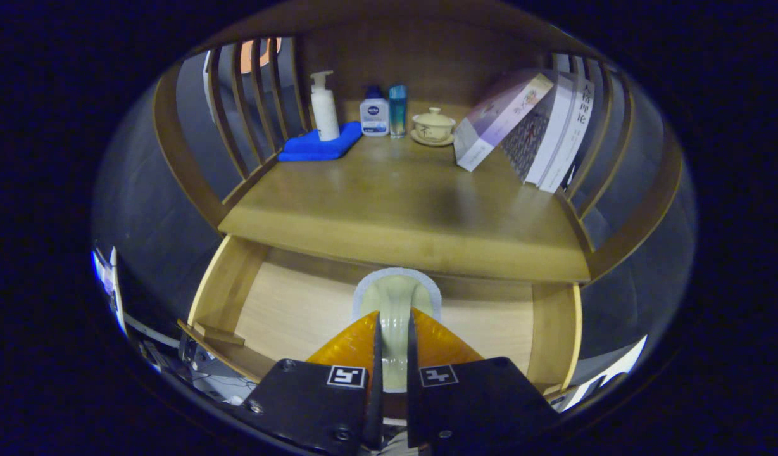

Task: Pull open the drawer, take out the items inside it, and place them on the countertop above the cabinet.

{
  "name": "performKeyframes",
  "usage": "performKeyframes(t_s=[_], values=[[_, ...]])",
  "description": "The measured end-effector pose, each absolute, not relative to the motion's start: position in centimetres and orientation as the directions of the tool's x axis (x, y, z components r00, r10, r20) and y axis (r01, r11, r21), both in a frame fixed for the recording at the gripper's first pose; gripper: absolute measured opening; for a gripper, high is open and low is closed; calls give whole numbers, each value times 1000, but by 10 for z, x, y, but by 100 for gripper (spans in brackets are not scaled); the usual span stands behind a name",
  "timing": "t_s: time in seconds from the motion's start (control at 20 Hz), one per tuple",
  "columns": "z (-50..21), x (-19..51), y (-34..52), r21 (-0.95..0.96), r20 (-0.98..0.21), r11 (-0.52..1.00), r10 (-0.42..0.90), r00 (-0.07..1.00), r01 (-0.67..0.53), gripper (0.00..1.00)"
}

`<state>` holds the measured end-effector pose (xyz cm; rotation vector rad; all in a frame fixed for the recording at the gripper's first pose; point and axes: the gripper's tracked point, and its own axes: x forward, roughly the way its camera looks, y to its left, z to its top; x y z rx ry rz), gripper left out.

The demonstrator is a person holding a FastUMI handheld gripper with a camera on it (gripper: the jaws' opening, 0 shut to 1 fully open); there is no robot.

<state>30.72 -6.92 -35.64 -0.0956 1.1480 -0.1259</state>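
The wooden drawer [287, 310] stands pulled open below the countertop [401, 202]. My gripper [394, 329] is shut on a pale green item with a white rim [396, 292], which stands upright between the fingers over the drawer's floor. Its wide top flares just below the countertop's front edge. The drawer floor to either side of the fingers looks bare.
At the back of the countertop stand a white pump bottle [324, 106] on a folded blue cloth [318, 145], a small white bottle [374, 114], a blue bottle [397, 110] and a lidded tea bowl [433, 125]. Books [534, 126] lean at the right. Slatted wooden sides [249, 114] flank the countertop.
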Motion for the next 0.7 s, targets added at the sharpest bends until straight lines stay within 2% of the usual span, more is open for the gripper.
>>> performKeyframes(t_s=[0.3, 0.7], values=[[-323, 350, -76, -160, -870, 986, -165, 464, 50, 18], [-327, 411, -95, -161, -866, 983, -185, 464, 91, 18]])
